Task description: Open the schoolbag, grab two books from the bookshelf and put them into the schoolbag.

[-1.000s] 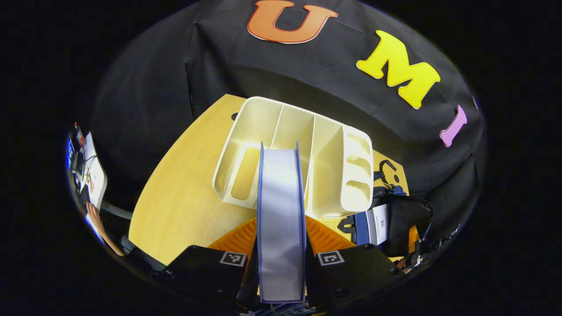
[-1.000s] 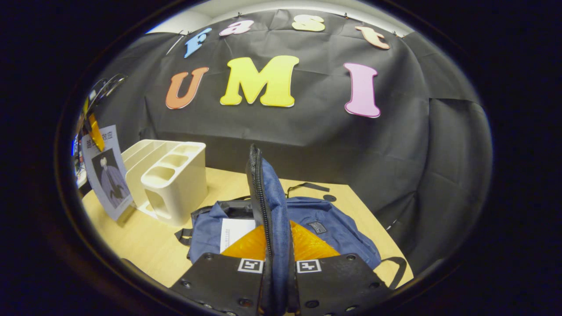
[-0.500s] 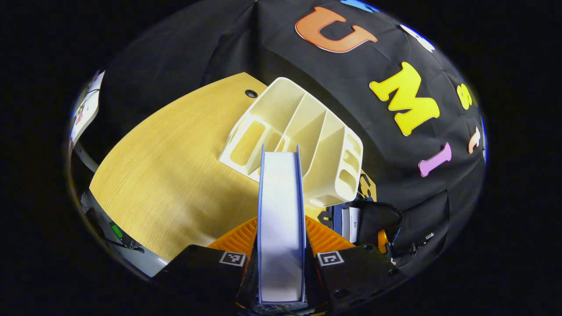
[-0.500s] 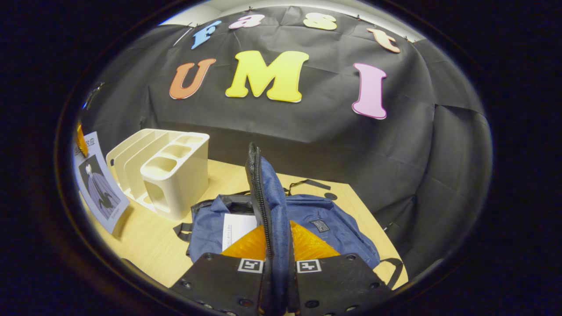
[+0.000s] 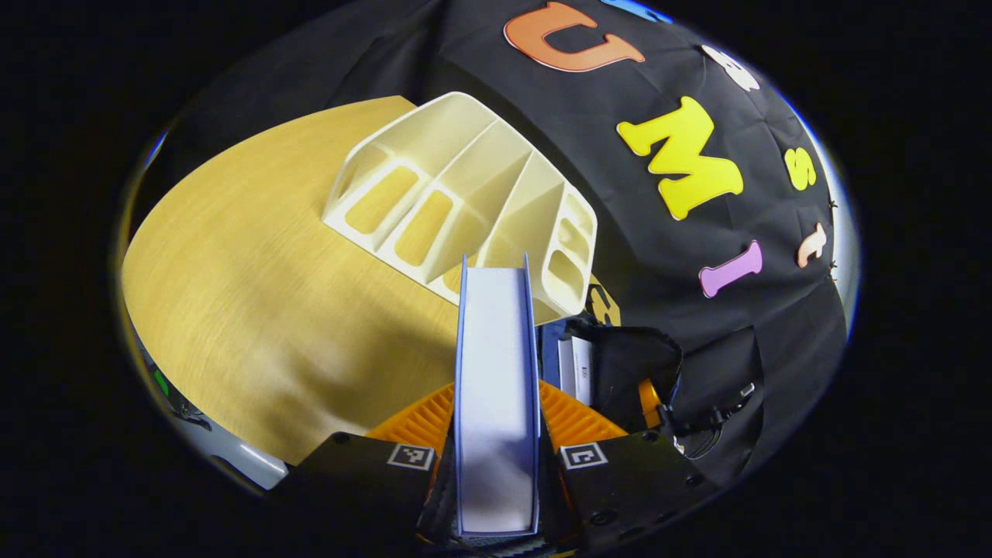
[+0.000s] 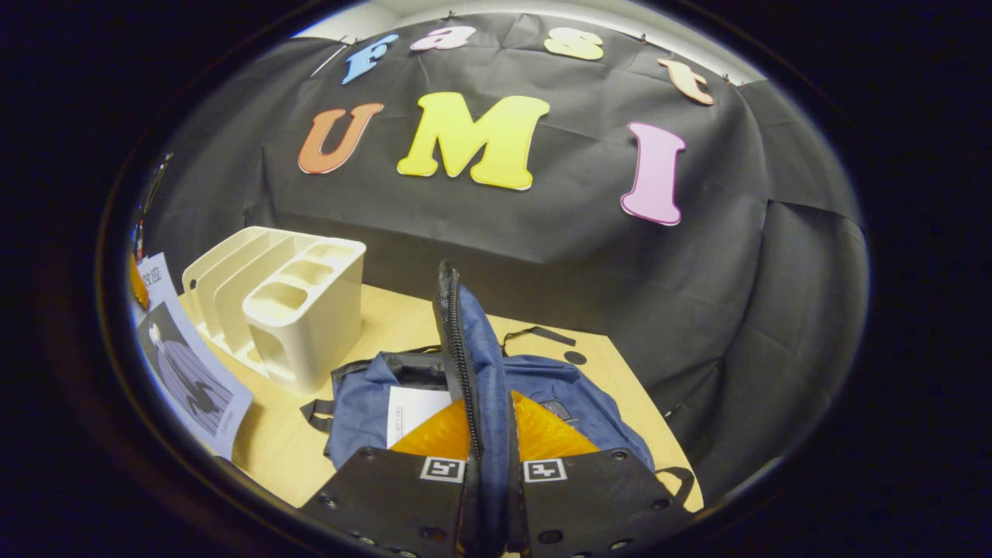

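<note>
Bright overhead light, perhaps slight blur

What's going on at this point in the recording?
A person works with two handheld grippers over a wooden table. The left gripper is shut on a book, carried in the air near the cream bookshelf. The right gripper pinches the zippered flap of the blue schoolbag, holding it open. A white book already lies inside the bag.
</note>
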Tool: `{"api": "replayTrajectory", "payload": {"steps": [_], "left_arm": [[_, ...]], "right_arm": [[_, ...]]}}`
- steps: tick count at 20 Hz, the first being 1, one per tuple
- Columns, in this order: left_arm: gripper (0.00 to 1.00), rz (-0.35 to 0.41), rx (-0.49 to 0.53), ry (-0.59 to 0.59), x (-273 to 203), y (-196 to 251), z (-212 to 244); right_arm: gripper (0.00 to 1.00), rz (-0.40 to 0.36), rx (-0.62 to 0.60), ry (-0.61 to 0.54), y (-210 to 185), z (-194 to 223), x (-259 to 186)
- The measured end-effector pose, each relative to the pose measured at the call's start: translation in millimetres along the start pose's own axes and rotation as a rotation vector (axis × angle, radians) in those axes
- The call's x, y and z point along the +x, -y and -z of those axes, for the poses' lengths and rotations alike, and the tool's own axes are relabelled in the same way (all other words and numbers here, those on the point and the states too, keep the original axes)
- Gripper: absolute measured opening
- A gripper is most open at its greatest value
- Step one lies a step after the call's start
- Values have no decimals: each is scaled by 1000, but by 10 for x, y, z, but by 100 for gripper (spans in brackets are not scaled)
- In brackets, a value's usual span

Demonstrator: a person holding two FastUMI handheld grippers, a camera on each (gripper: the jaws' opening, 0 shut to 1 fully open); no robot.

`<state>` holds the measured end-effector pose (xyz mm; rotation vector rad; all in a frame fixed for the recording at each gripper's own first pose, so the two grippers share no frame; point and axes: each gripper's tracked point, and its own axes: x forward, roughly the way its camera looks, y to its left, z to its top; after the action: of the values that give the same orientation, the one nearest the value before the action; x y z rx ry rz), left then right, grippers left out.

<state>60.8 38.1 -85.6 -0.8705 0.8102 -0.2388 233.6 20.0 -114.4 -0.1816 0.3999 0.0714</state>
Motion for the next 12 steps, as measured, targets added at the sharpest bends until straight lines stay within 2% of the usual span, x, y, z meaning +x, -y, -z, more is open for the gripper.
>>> {"api": "replayTrajectory", "payload": {"steps": [5, 9, 12], "left_arm": [[45, 128, -11, -28, 273, 535, 152], [46, 223, 26, -40, 573, 961, 217], [45, 293, -1, -47, 868, 1299, 190]], "right_arm": [[13, 11, 42, 16, 170, -138, -35], [13, 10, 52, 53, 294, -283, -73], [13, 12, 70, 87, 423, -418, -113]]}}
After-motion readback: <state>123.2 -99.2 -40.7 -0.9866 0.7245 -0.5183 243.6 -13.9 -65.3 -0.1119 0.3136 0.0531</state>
